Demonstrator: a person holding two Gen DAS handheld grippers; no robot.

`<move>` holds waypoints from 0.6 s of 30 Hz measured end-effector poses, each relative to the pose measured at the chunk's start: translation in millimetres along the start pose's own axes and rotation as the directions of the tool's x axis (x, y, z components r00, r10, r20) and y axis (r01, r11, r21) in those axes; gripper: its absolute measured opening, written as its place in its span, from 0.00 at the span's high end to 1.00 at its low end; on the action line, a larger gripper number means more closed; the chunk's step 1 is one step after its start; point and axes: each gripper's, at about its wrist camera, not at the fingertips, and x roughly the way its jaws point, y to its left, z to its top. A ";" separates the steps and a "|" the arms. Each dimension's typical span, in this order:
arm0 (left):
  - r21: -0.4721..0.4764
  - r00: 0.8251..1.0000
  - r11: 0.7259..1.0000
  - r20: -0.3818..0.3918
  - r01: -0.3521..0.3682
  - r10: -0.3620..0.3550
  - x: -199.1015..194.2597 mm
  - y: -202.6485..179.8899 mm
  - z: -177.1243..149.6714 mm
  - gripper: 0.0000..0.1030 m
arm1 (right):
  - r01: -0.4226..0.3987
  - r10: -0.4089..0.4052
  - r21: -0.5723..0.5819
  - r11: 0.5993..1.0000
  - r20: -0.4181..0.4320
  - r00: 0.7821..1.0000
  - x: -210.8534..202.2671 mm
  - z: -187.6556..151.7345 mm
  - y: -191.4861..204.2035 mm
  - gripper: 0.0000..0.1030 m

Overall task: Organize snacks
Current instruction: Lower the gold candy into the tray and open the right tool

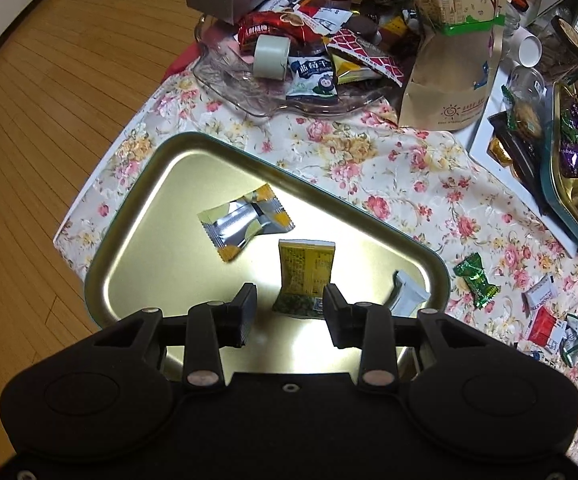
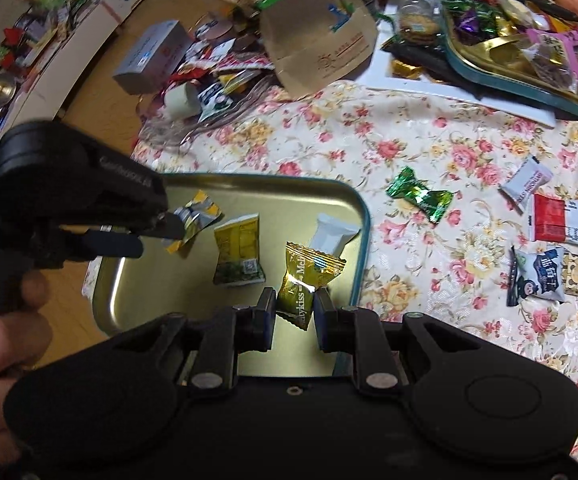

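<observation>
A gold metal tray (image 1: 129, 280) (image 2: 297, 192) lies on the floral tablecloth. In it lie a silver-and-yellow packet (image 1: 245, 220) (image 2: 199, 216), a yellow-green packet (image 1: 305, 276) (image 2: 239, 256) and a white packet (image 1: 407, 294) (image 2: 331, 234). My left gripper (image 1: 289, 308) is open and empty above the tray, over the yellow-green packet; it also shows in the right wrist view (image 2: 153, 236). My right gripper (image 2: 293, 312) is shut on a gold candy (image 2: 307, 280) above the tray's near right part.
A green candy (image 1: 475, 280) (image 2: 419, 194) and several loose packets (image 2: 545, 220) lie on the cloth right of the tray. A glass dish (image 1: 249, 92) heaped with snacks, a paper bag (image 1: 453, 52) and a second tin (image 2: 509, 60) stand behind.
</observation>
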 end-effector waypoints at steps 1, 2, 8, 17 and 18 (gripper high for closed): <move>-0.002 1.000 1.000 -0.002 -0.001 0.001 0.4 -0.2 -0.1 0.57 | -0.006 0.005 -0.016 1.000 -0.007 1.000 0.8 -0.9 2.3 0.79; -0.003 1.000 1.000 -0.003 -0.001 0.001 0.5 -0.4 -0.2 0.57 | -0.011 0.011 -0.029 1.000 -0.013 1.000 1.0 -1.9 4.4 0.78; -0.018 0.999 1.000 -0.026 0.021 -0.021 2.2 0.4 0.1 0.57 | -0.061 0.054 -0.078 0.995 -0.091 0.994 5.1 -6.1 11.7 0.74; 0.034 0.997 0.998 -0.057 0.046 -0.044 5.4 -16.9 -4.8 0.57 | -0.096 0.104 0.044 0.994 -0.214 0.971 14.2 -3.7 -6.8 0.59; 0.043 0.997 0.998 -0.064 0.051 -0.048 6.3 -20.7 -5.9 0.57 | -0.088 0.100 0.060 0.994 -0.217 0.971 14.2 -2.8 -10.7 0.59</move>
